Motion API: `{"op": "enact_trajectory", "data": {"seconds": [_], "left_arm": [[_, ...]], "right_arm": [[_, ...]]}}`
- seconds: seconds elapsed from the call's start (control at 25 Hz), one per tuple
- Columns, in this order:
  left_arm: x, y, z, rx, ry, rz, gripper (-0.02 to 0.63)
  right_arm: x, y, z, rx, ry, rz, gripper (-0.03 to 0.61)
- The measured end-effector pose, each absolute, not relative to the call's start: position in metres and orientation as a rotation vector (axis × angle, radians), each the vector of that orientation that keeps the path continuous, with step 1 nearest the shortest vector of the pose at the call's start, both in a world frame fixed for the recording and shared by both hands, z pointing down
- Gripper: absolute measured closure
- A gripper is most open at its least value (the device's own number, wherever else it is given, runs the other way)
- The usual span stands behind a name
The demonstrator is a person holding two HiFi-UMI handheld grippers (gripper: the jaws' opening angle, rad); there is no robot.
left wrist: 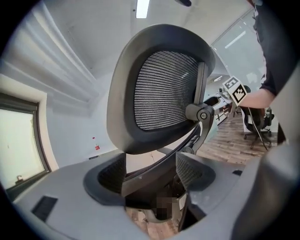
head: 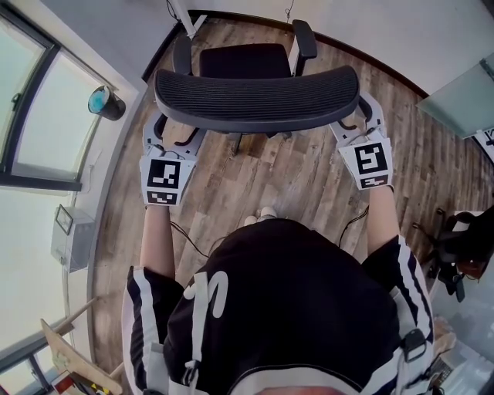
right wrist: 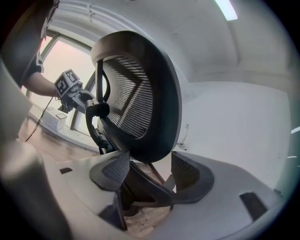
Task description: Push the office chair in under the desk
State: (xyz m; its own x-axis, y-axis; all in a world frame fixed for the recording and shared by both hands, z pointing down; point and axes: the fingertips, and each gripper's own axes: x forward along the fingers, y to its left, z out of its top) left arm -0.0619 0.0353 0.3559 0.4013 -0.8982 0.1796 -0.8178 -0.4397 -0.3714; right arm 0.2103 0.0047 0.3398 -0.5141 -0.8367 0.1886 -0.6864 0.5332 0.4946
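my left gripper [head: 174, 133] and right gripper [head: 356, 123] reach in from behind at either end of the black mesh office chair [head: 245, 62], just below its curved ribbed headrest [head: 255, 96]. the chair stands on the wood-plank floor [head: 301, 170] directly in front of me, its seat and two armrests pointing toward the floor's far edge, where the dark skirting [head: 255, 19] curves along the wall.

in the left gripper view my jaws stand apart, the textured pads [left wrist: 110, 176] on each side of a dark bar [left wrist: 154, 161] of the chair's frame that runs up toward the headrest pivot; they are not clamped on it.

in the right gripper view the jaws are likewise spread, the pads [right wrist: 185, 171] flanking the same dark frame below the headrest without gripping it.
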Motion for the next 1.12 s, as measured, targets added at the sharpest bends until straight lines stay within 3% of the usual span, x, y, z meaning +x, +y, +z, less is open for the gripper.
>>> {"op": "enact_trajectory", "data": {"seconds": [1.12], "left_arm": [[-0.075, 0.023, 0.276, -2.480, 1.535, -0.218, 0.279]], "right_arm": [[0.198, 0.000, 0.289, 1.247, -2.624, -0.360, 0.293]]}}
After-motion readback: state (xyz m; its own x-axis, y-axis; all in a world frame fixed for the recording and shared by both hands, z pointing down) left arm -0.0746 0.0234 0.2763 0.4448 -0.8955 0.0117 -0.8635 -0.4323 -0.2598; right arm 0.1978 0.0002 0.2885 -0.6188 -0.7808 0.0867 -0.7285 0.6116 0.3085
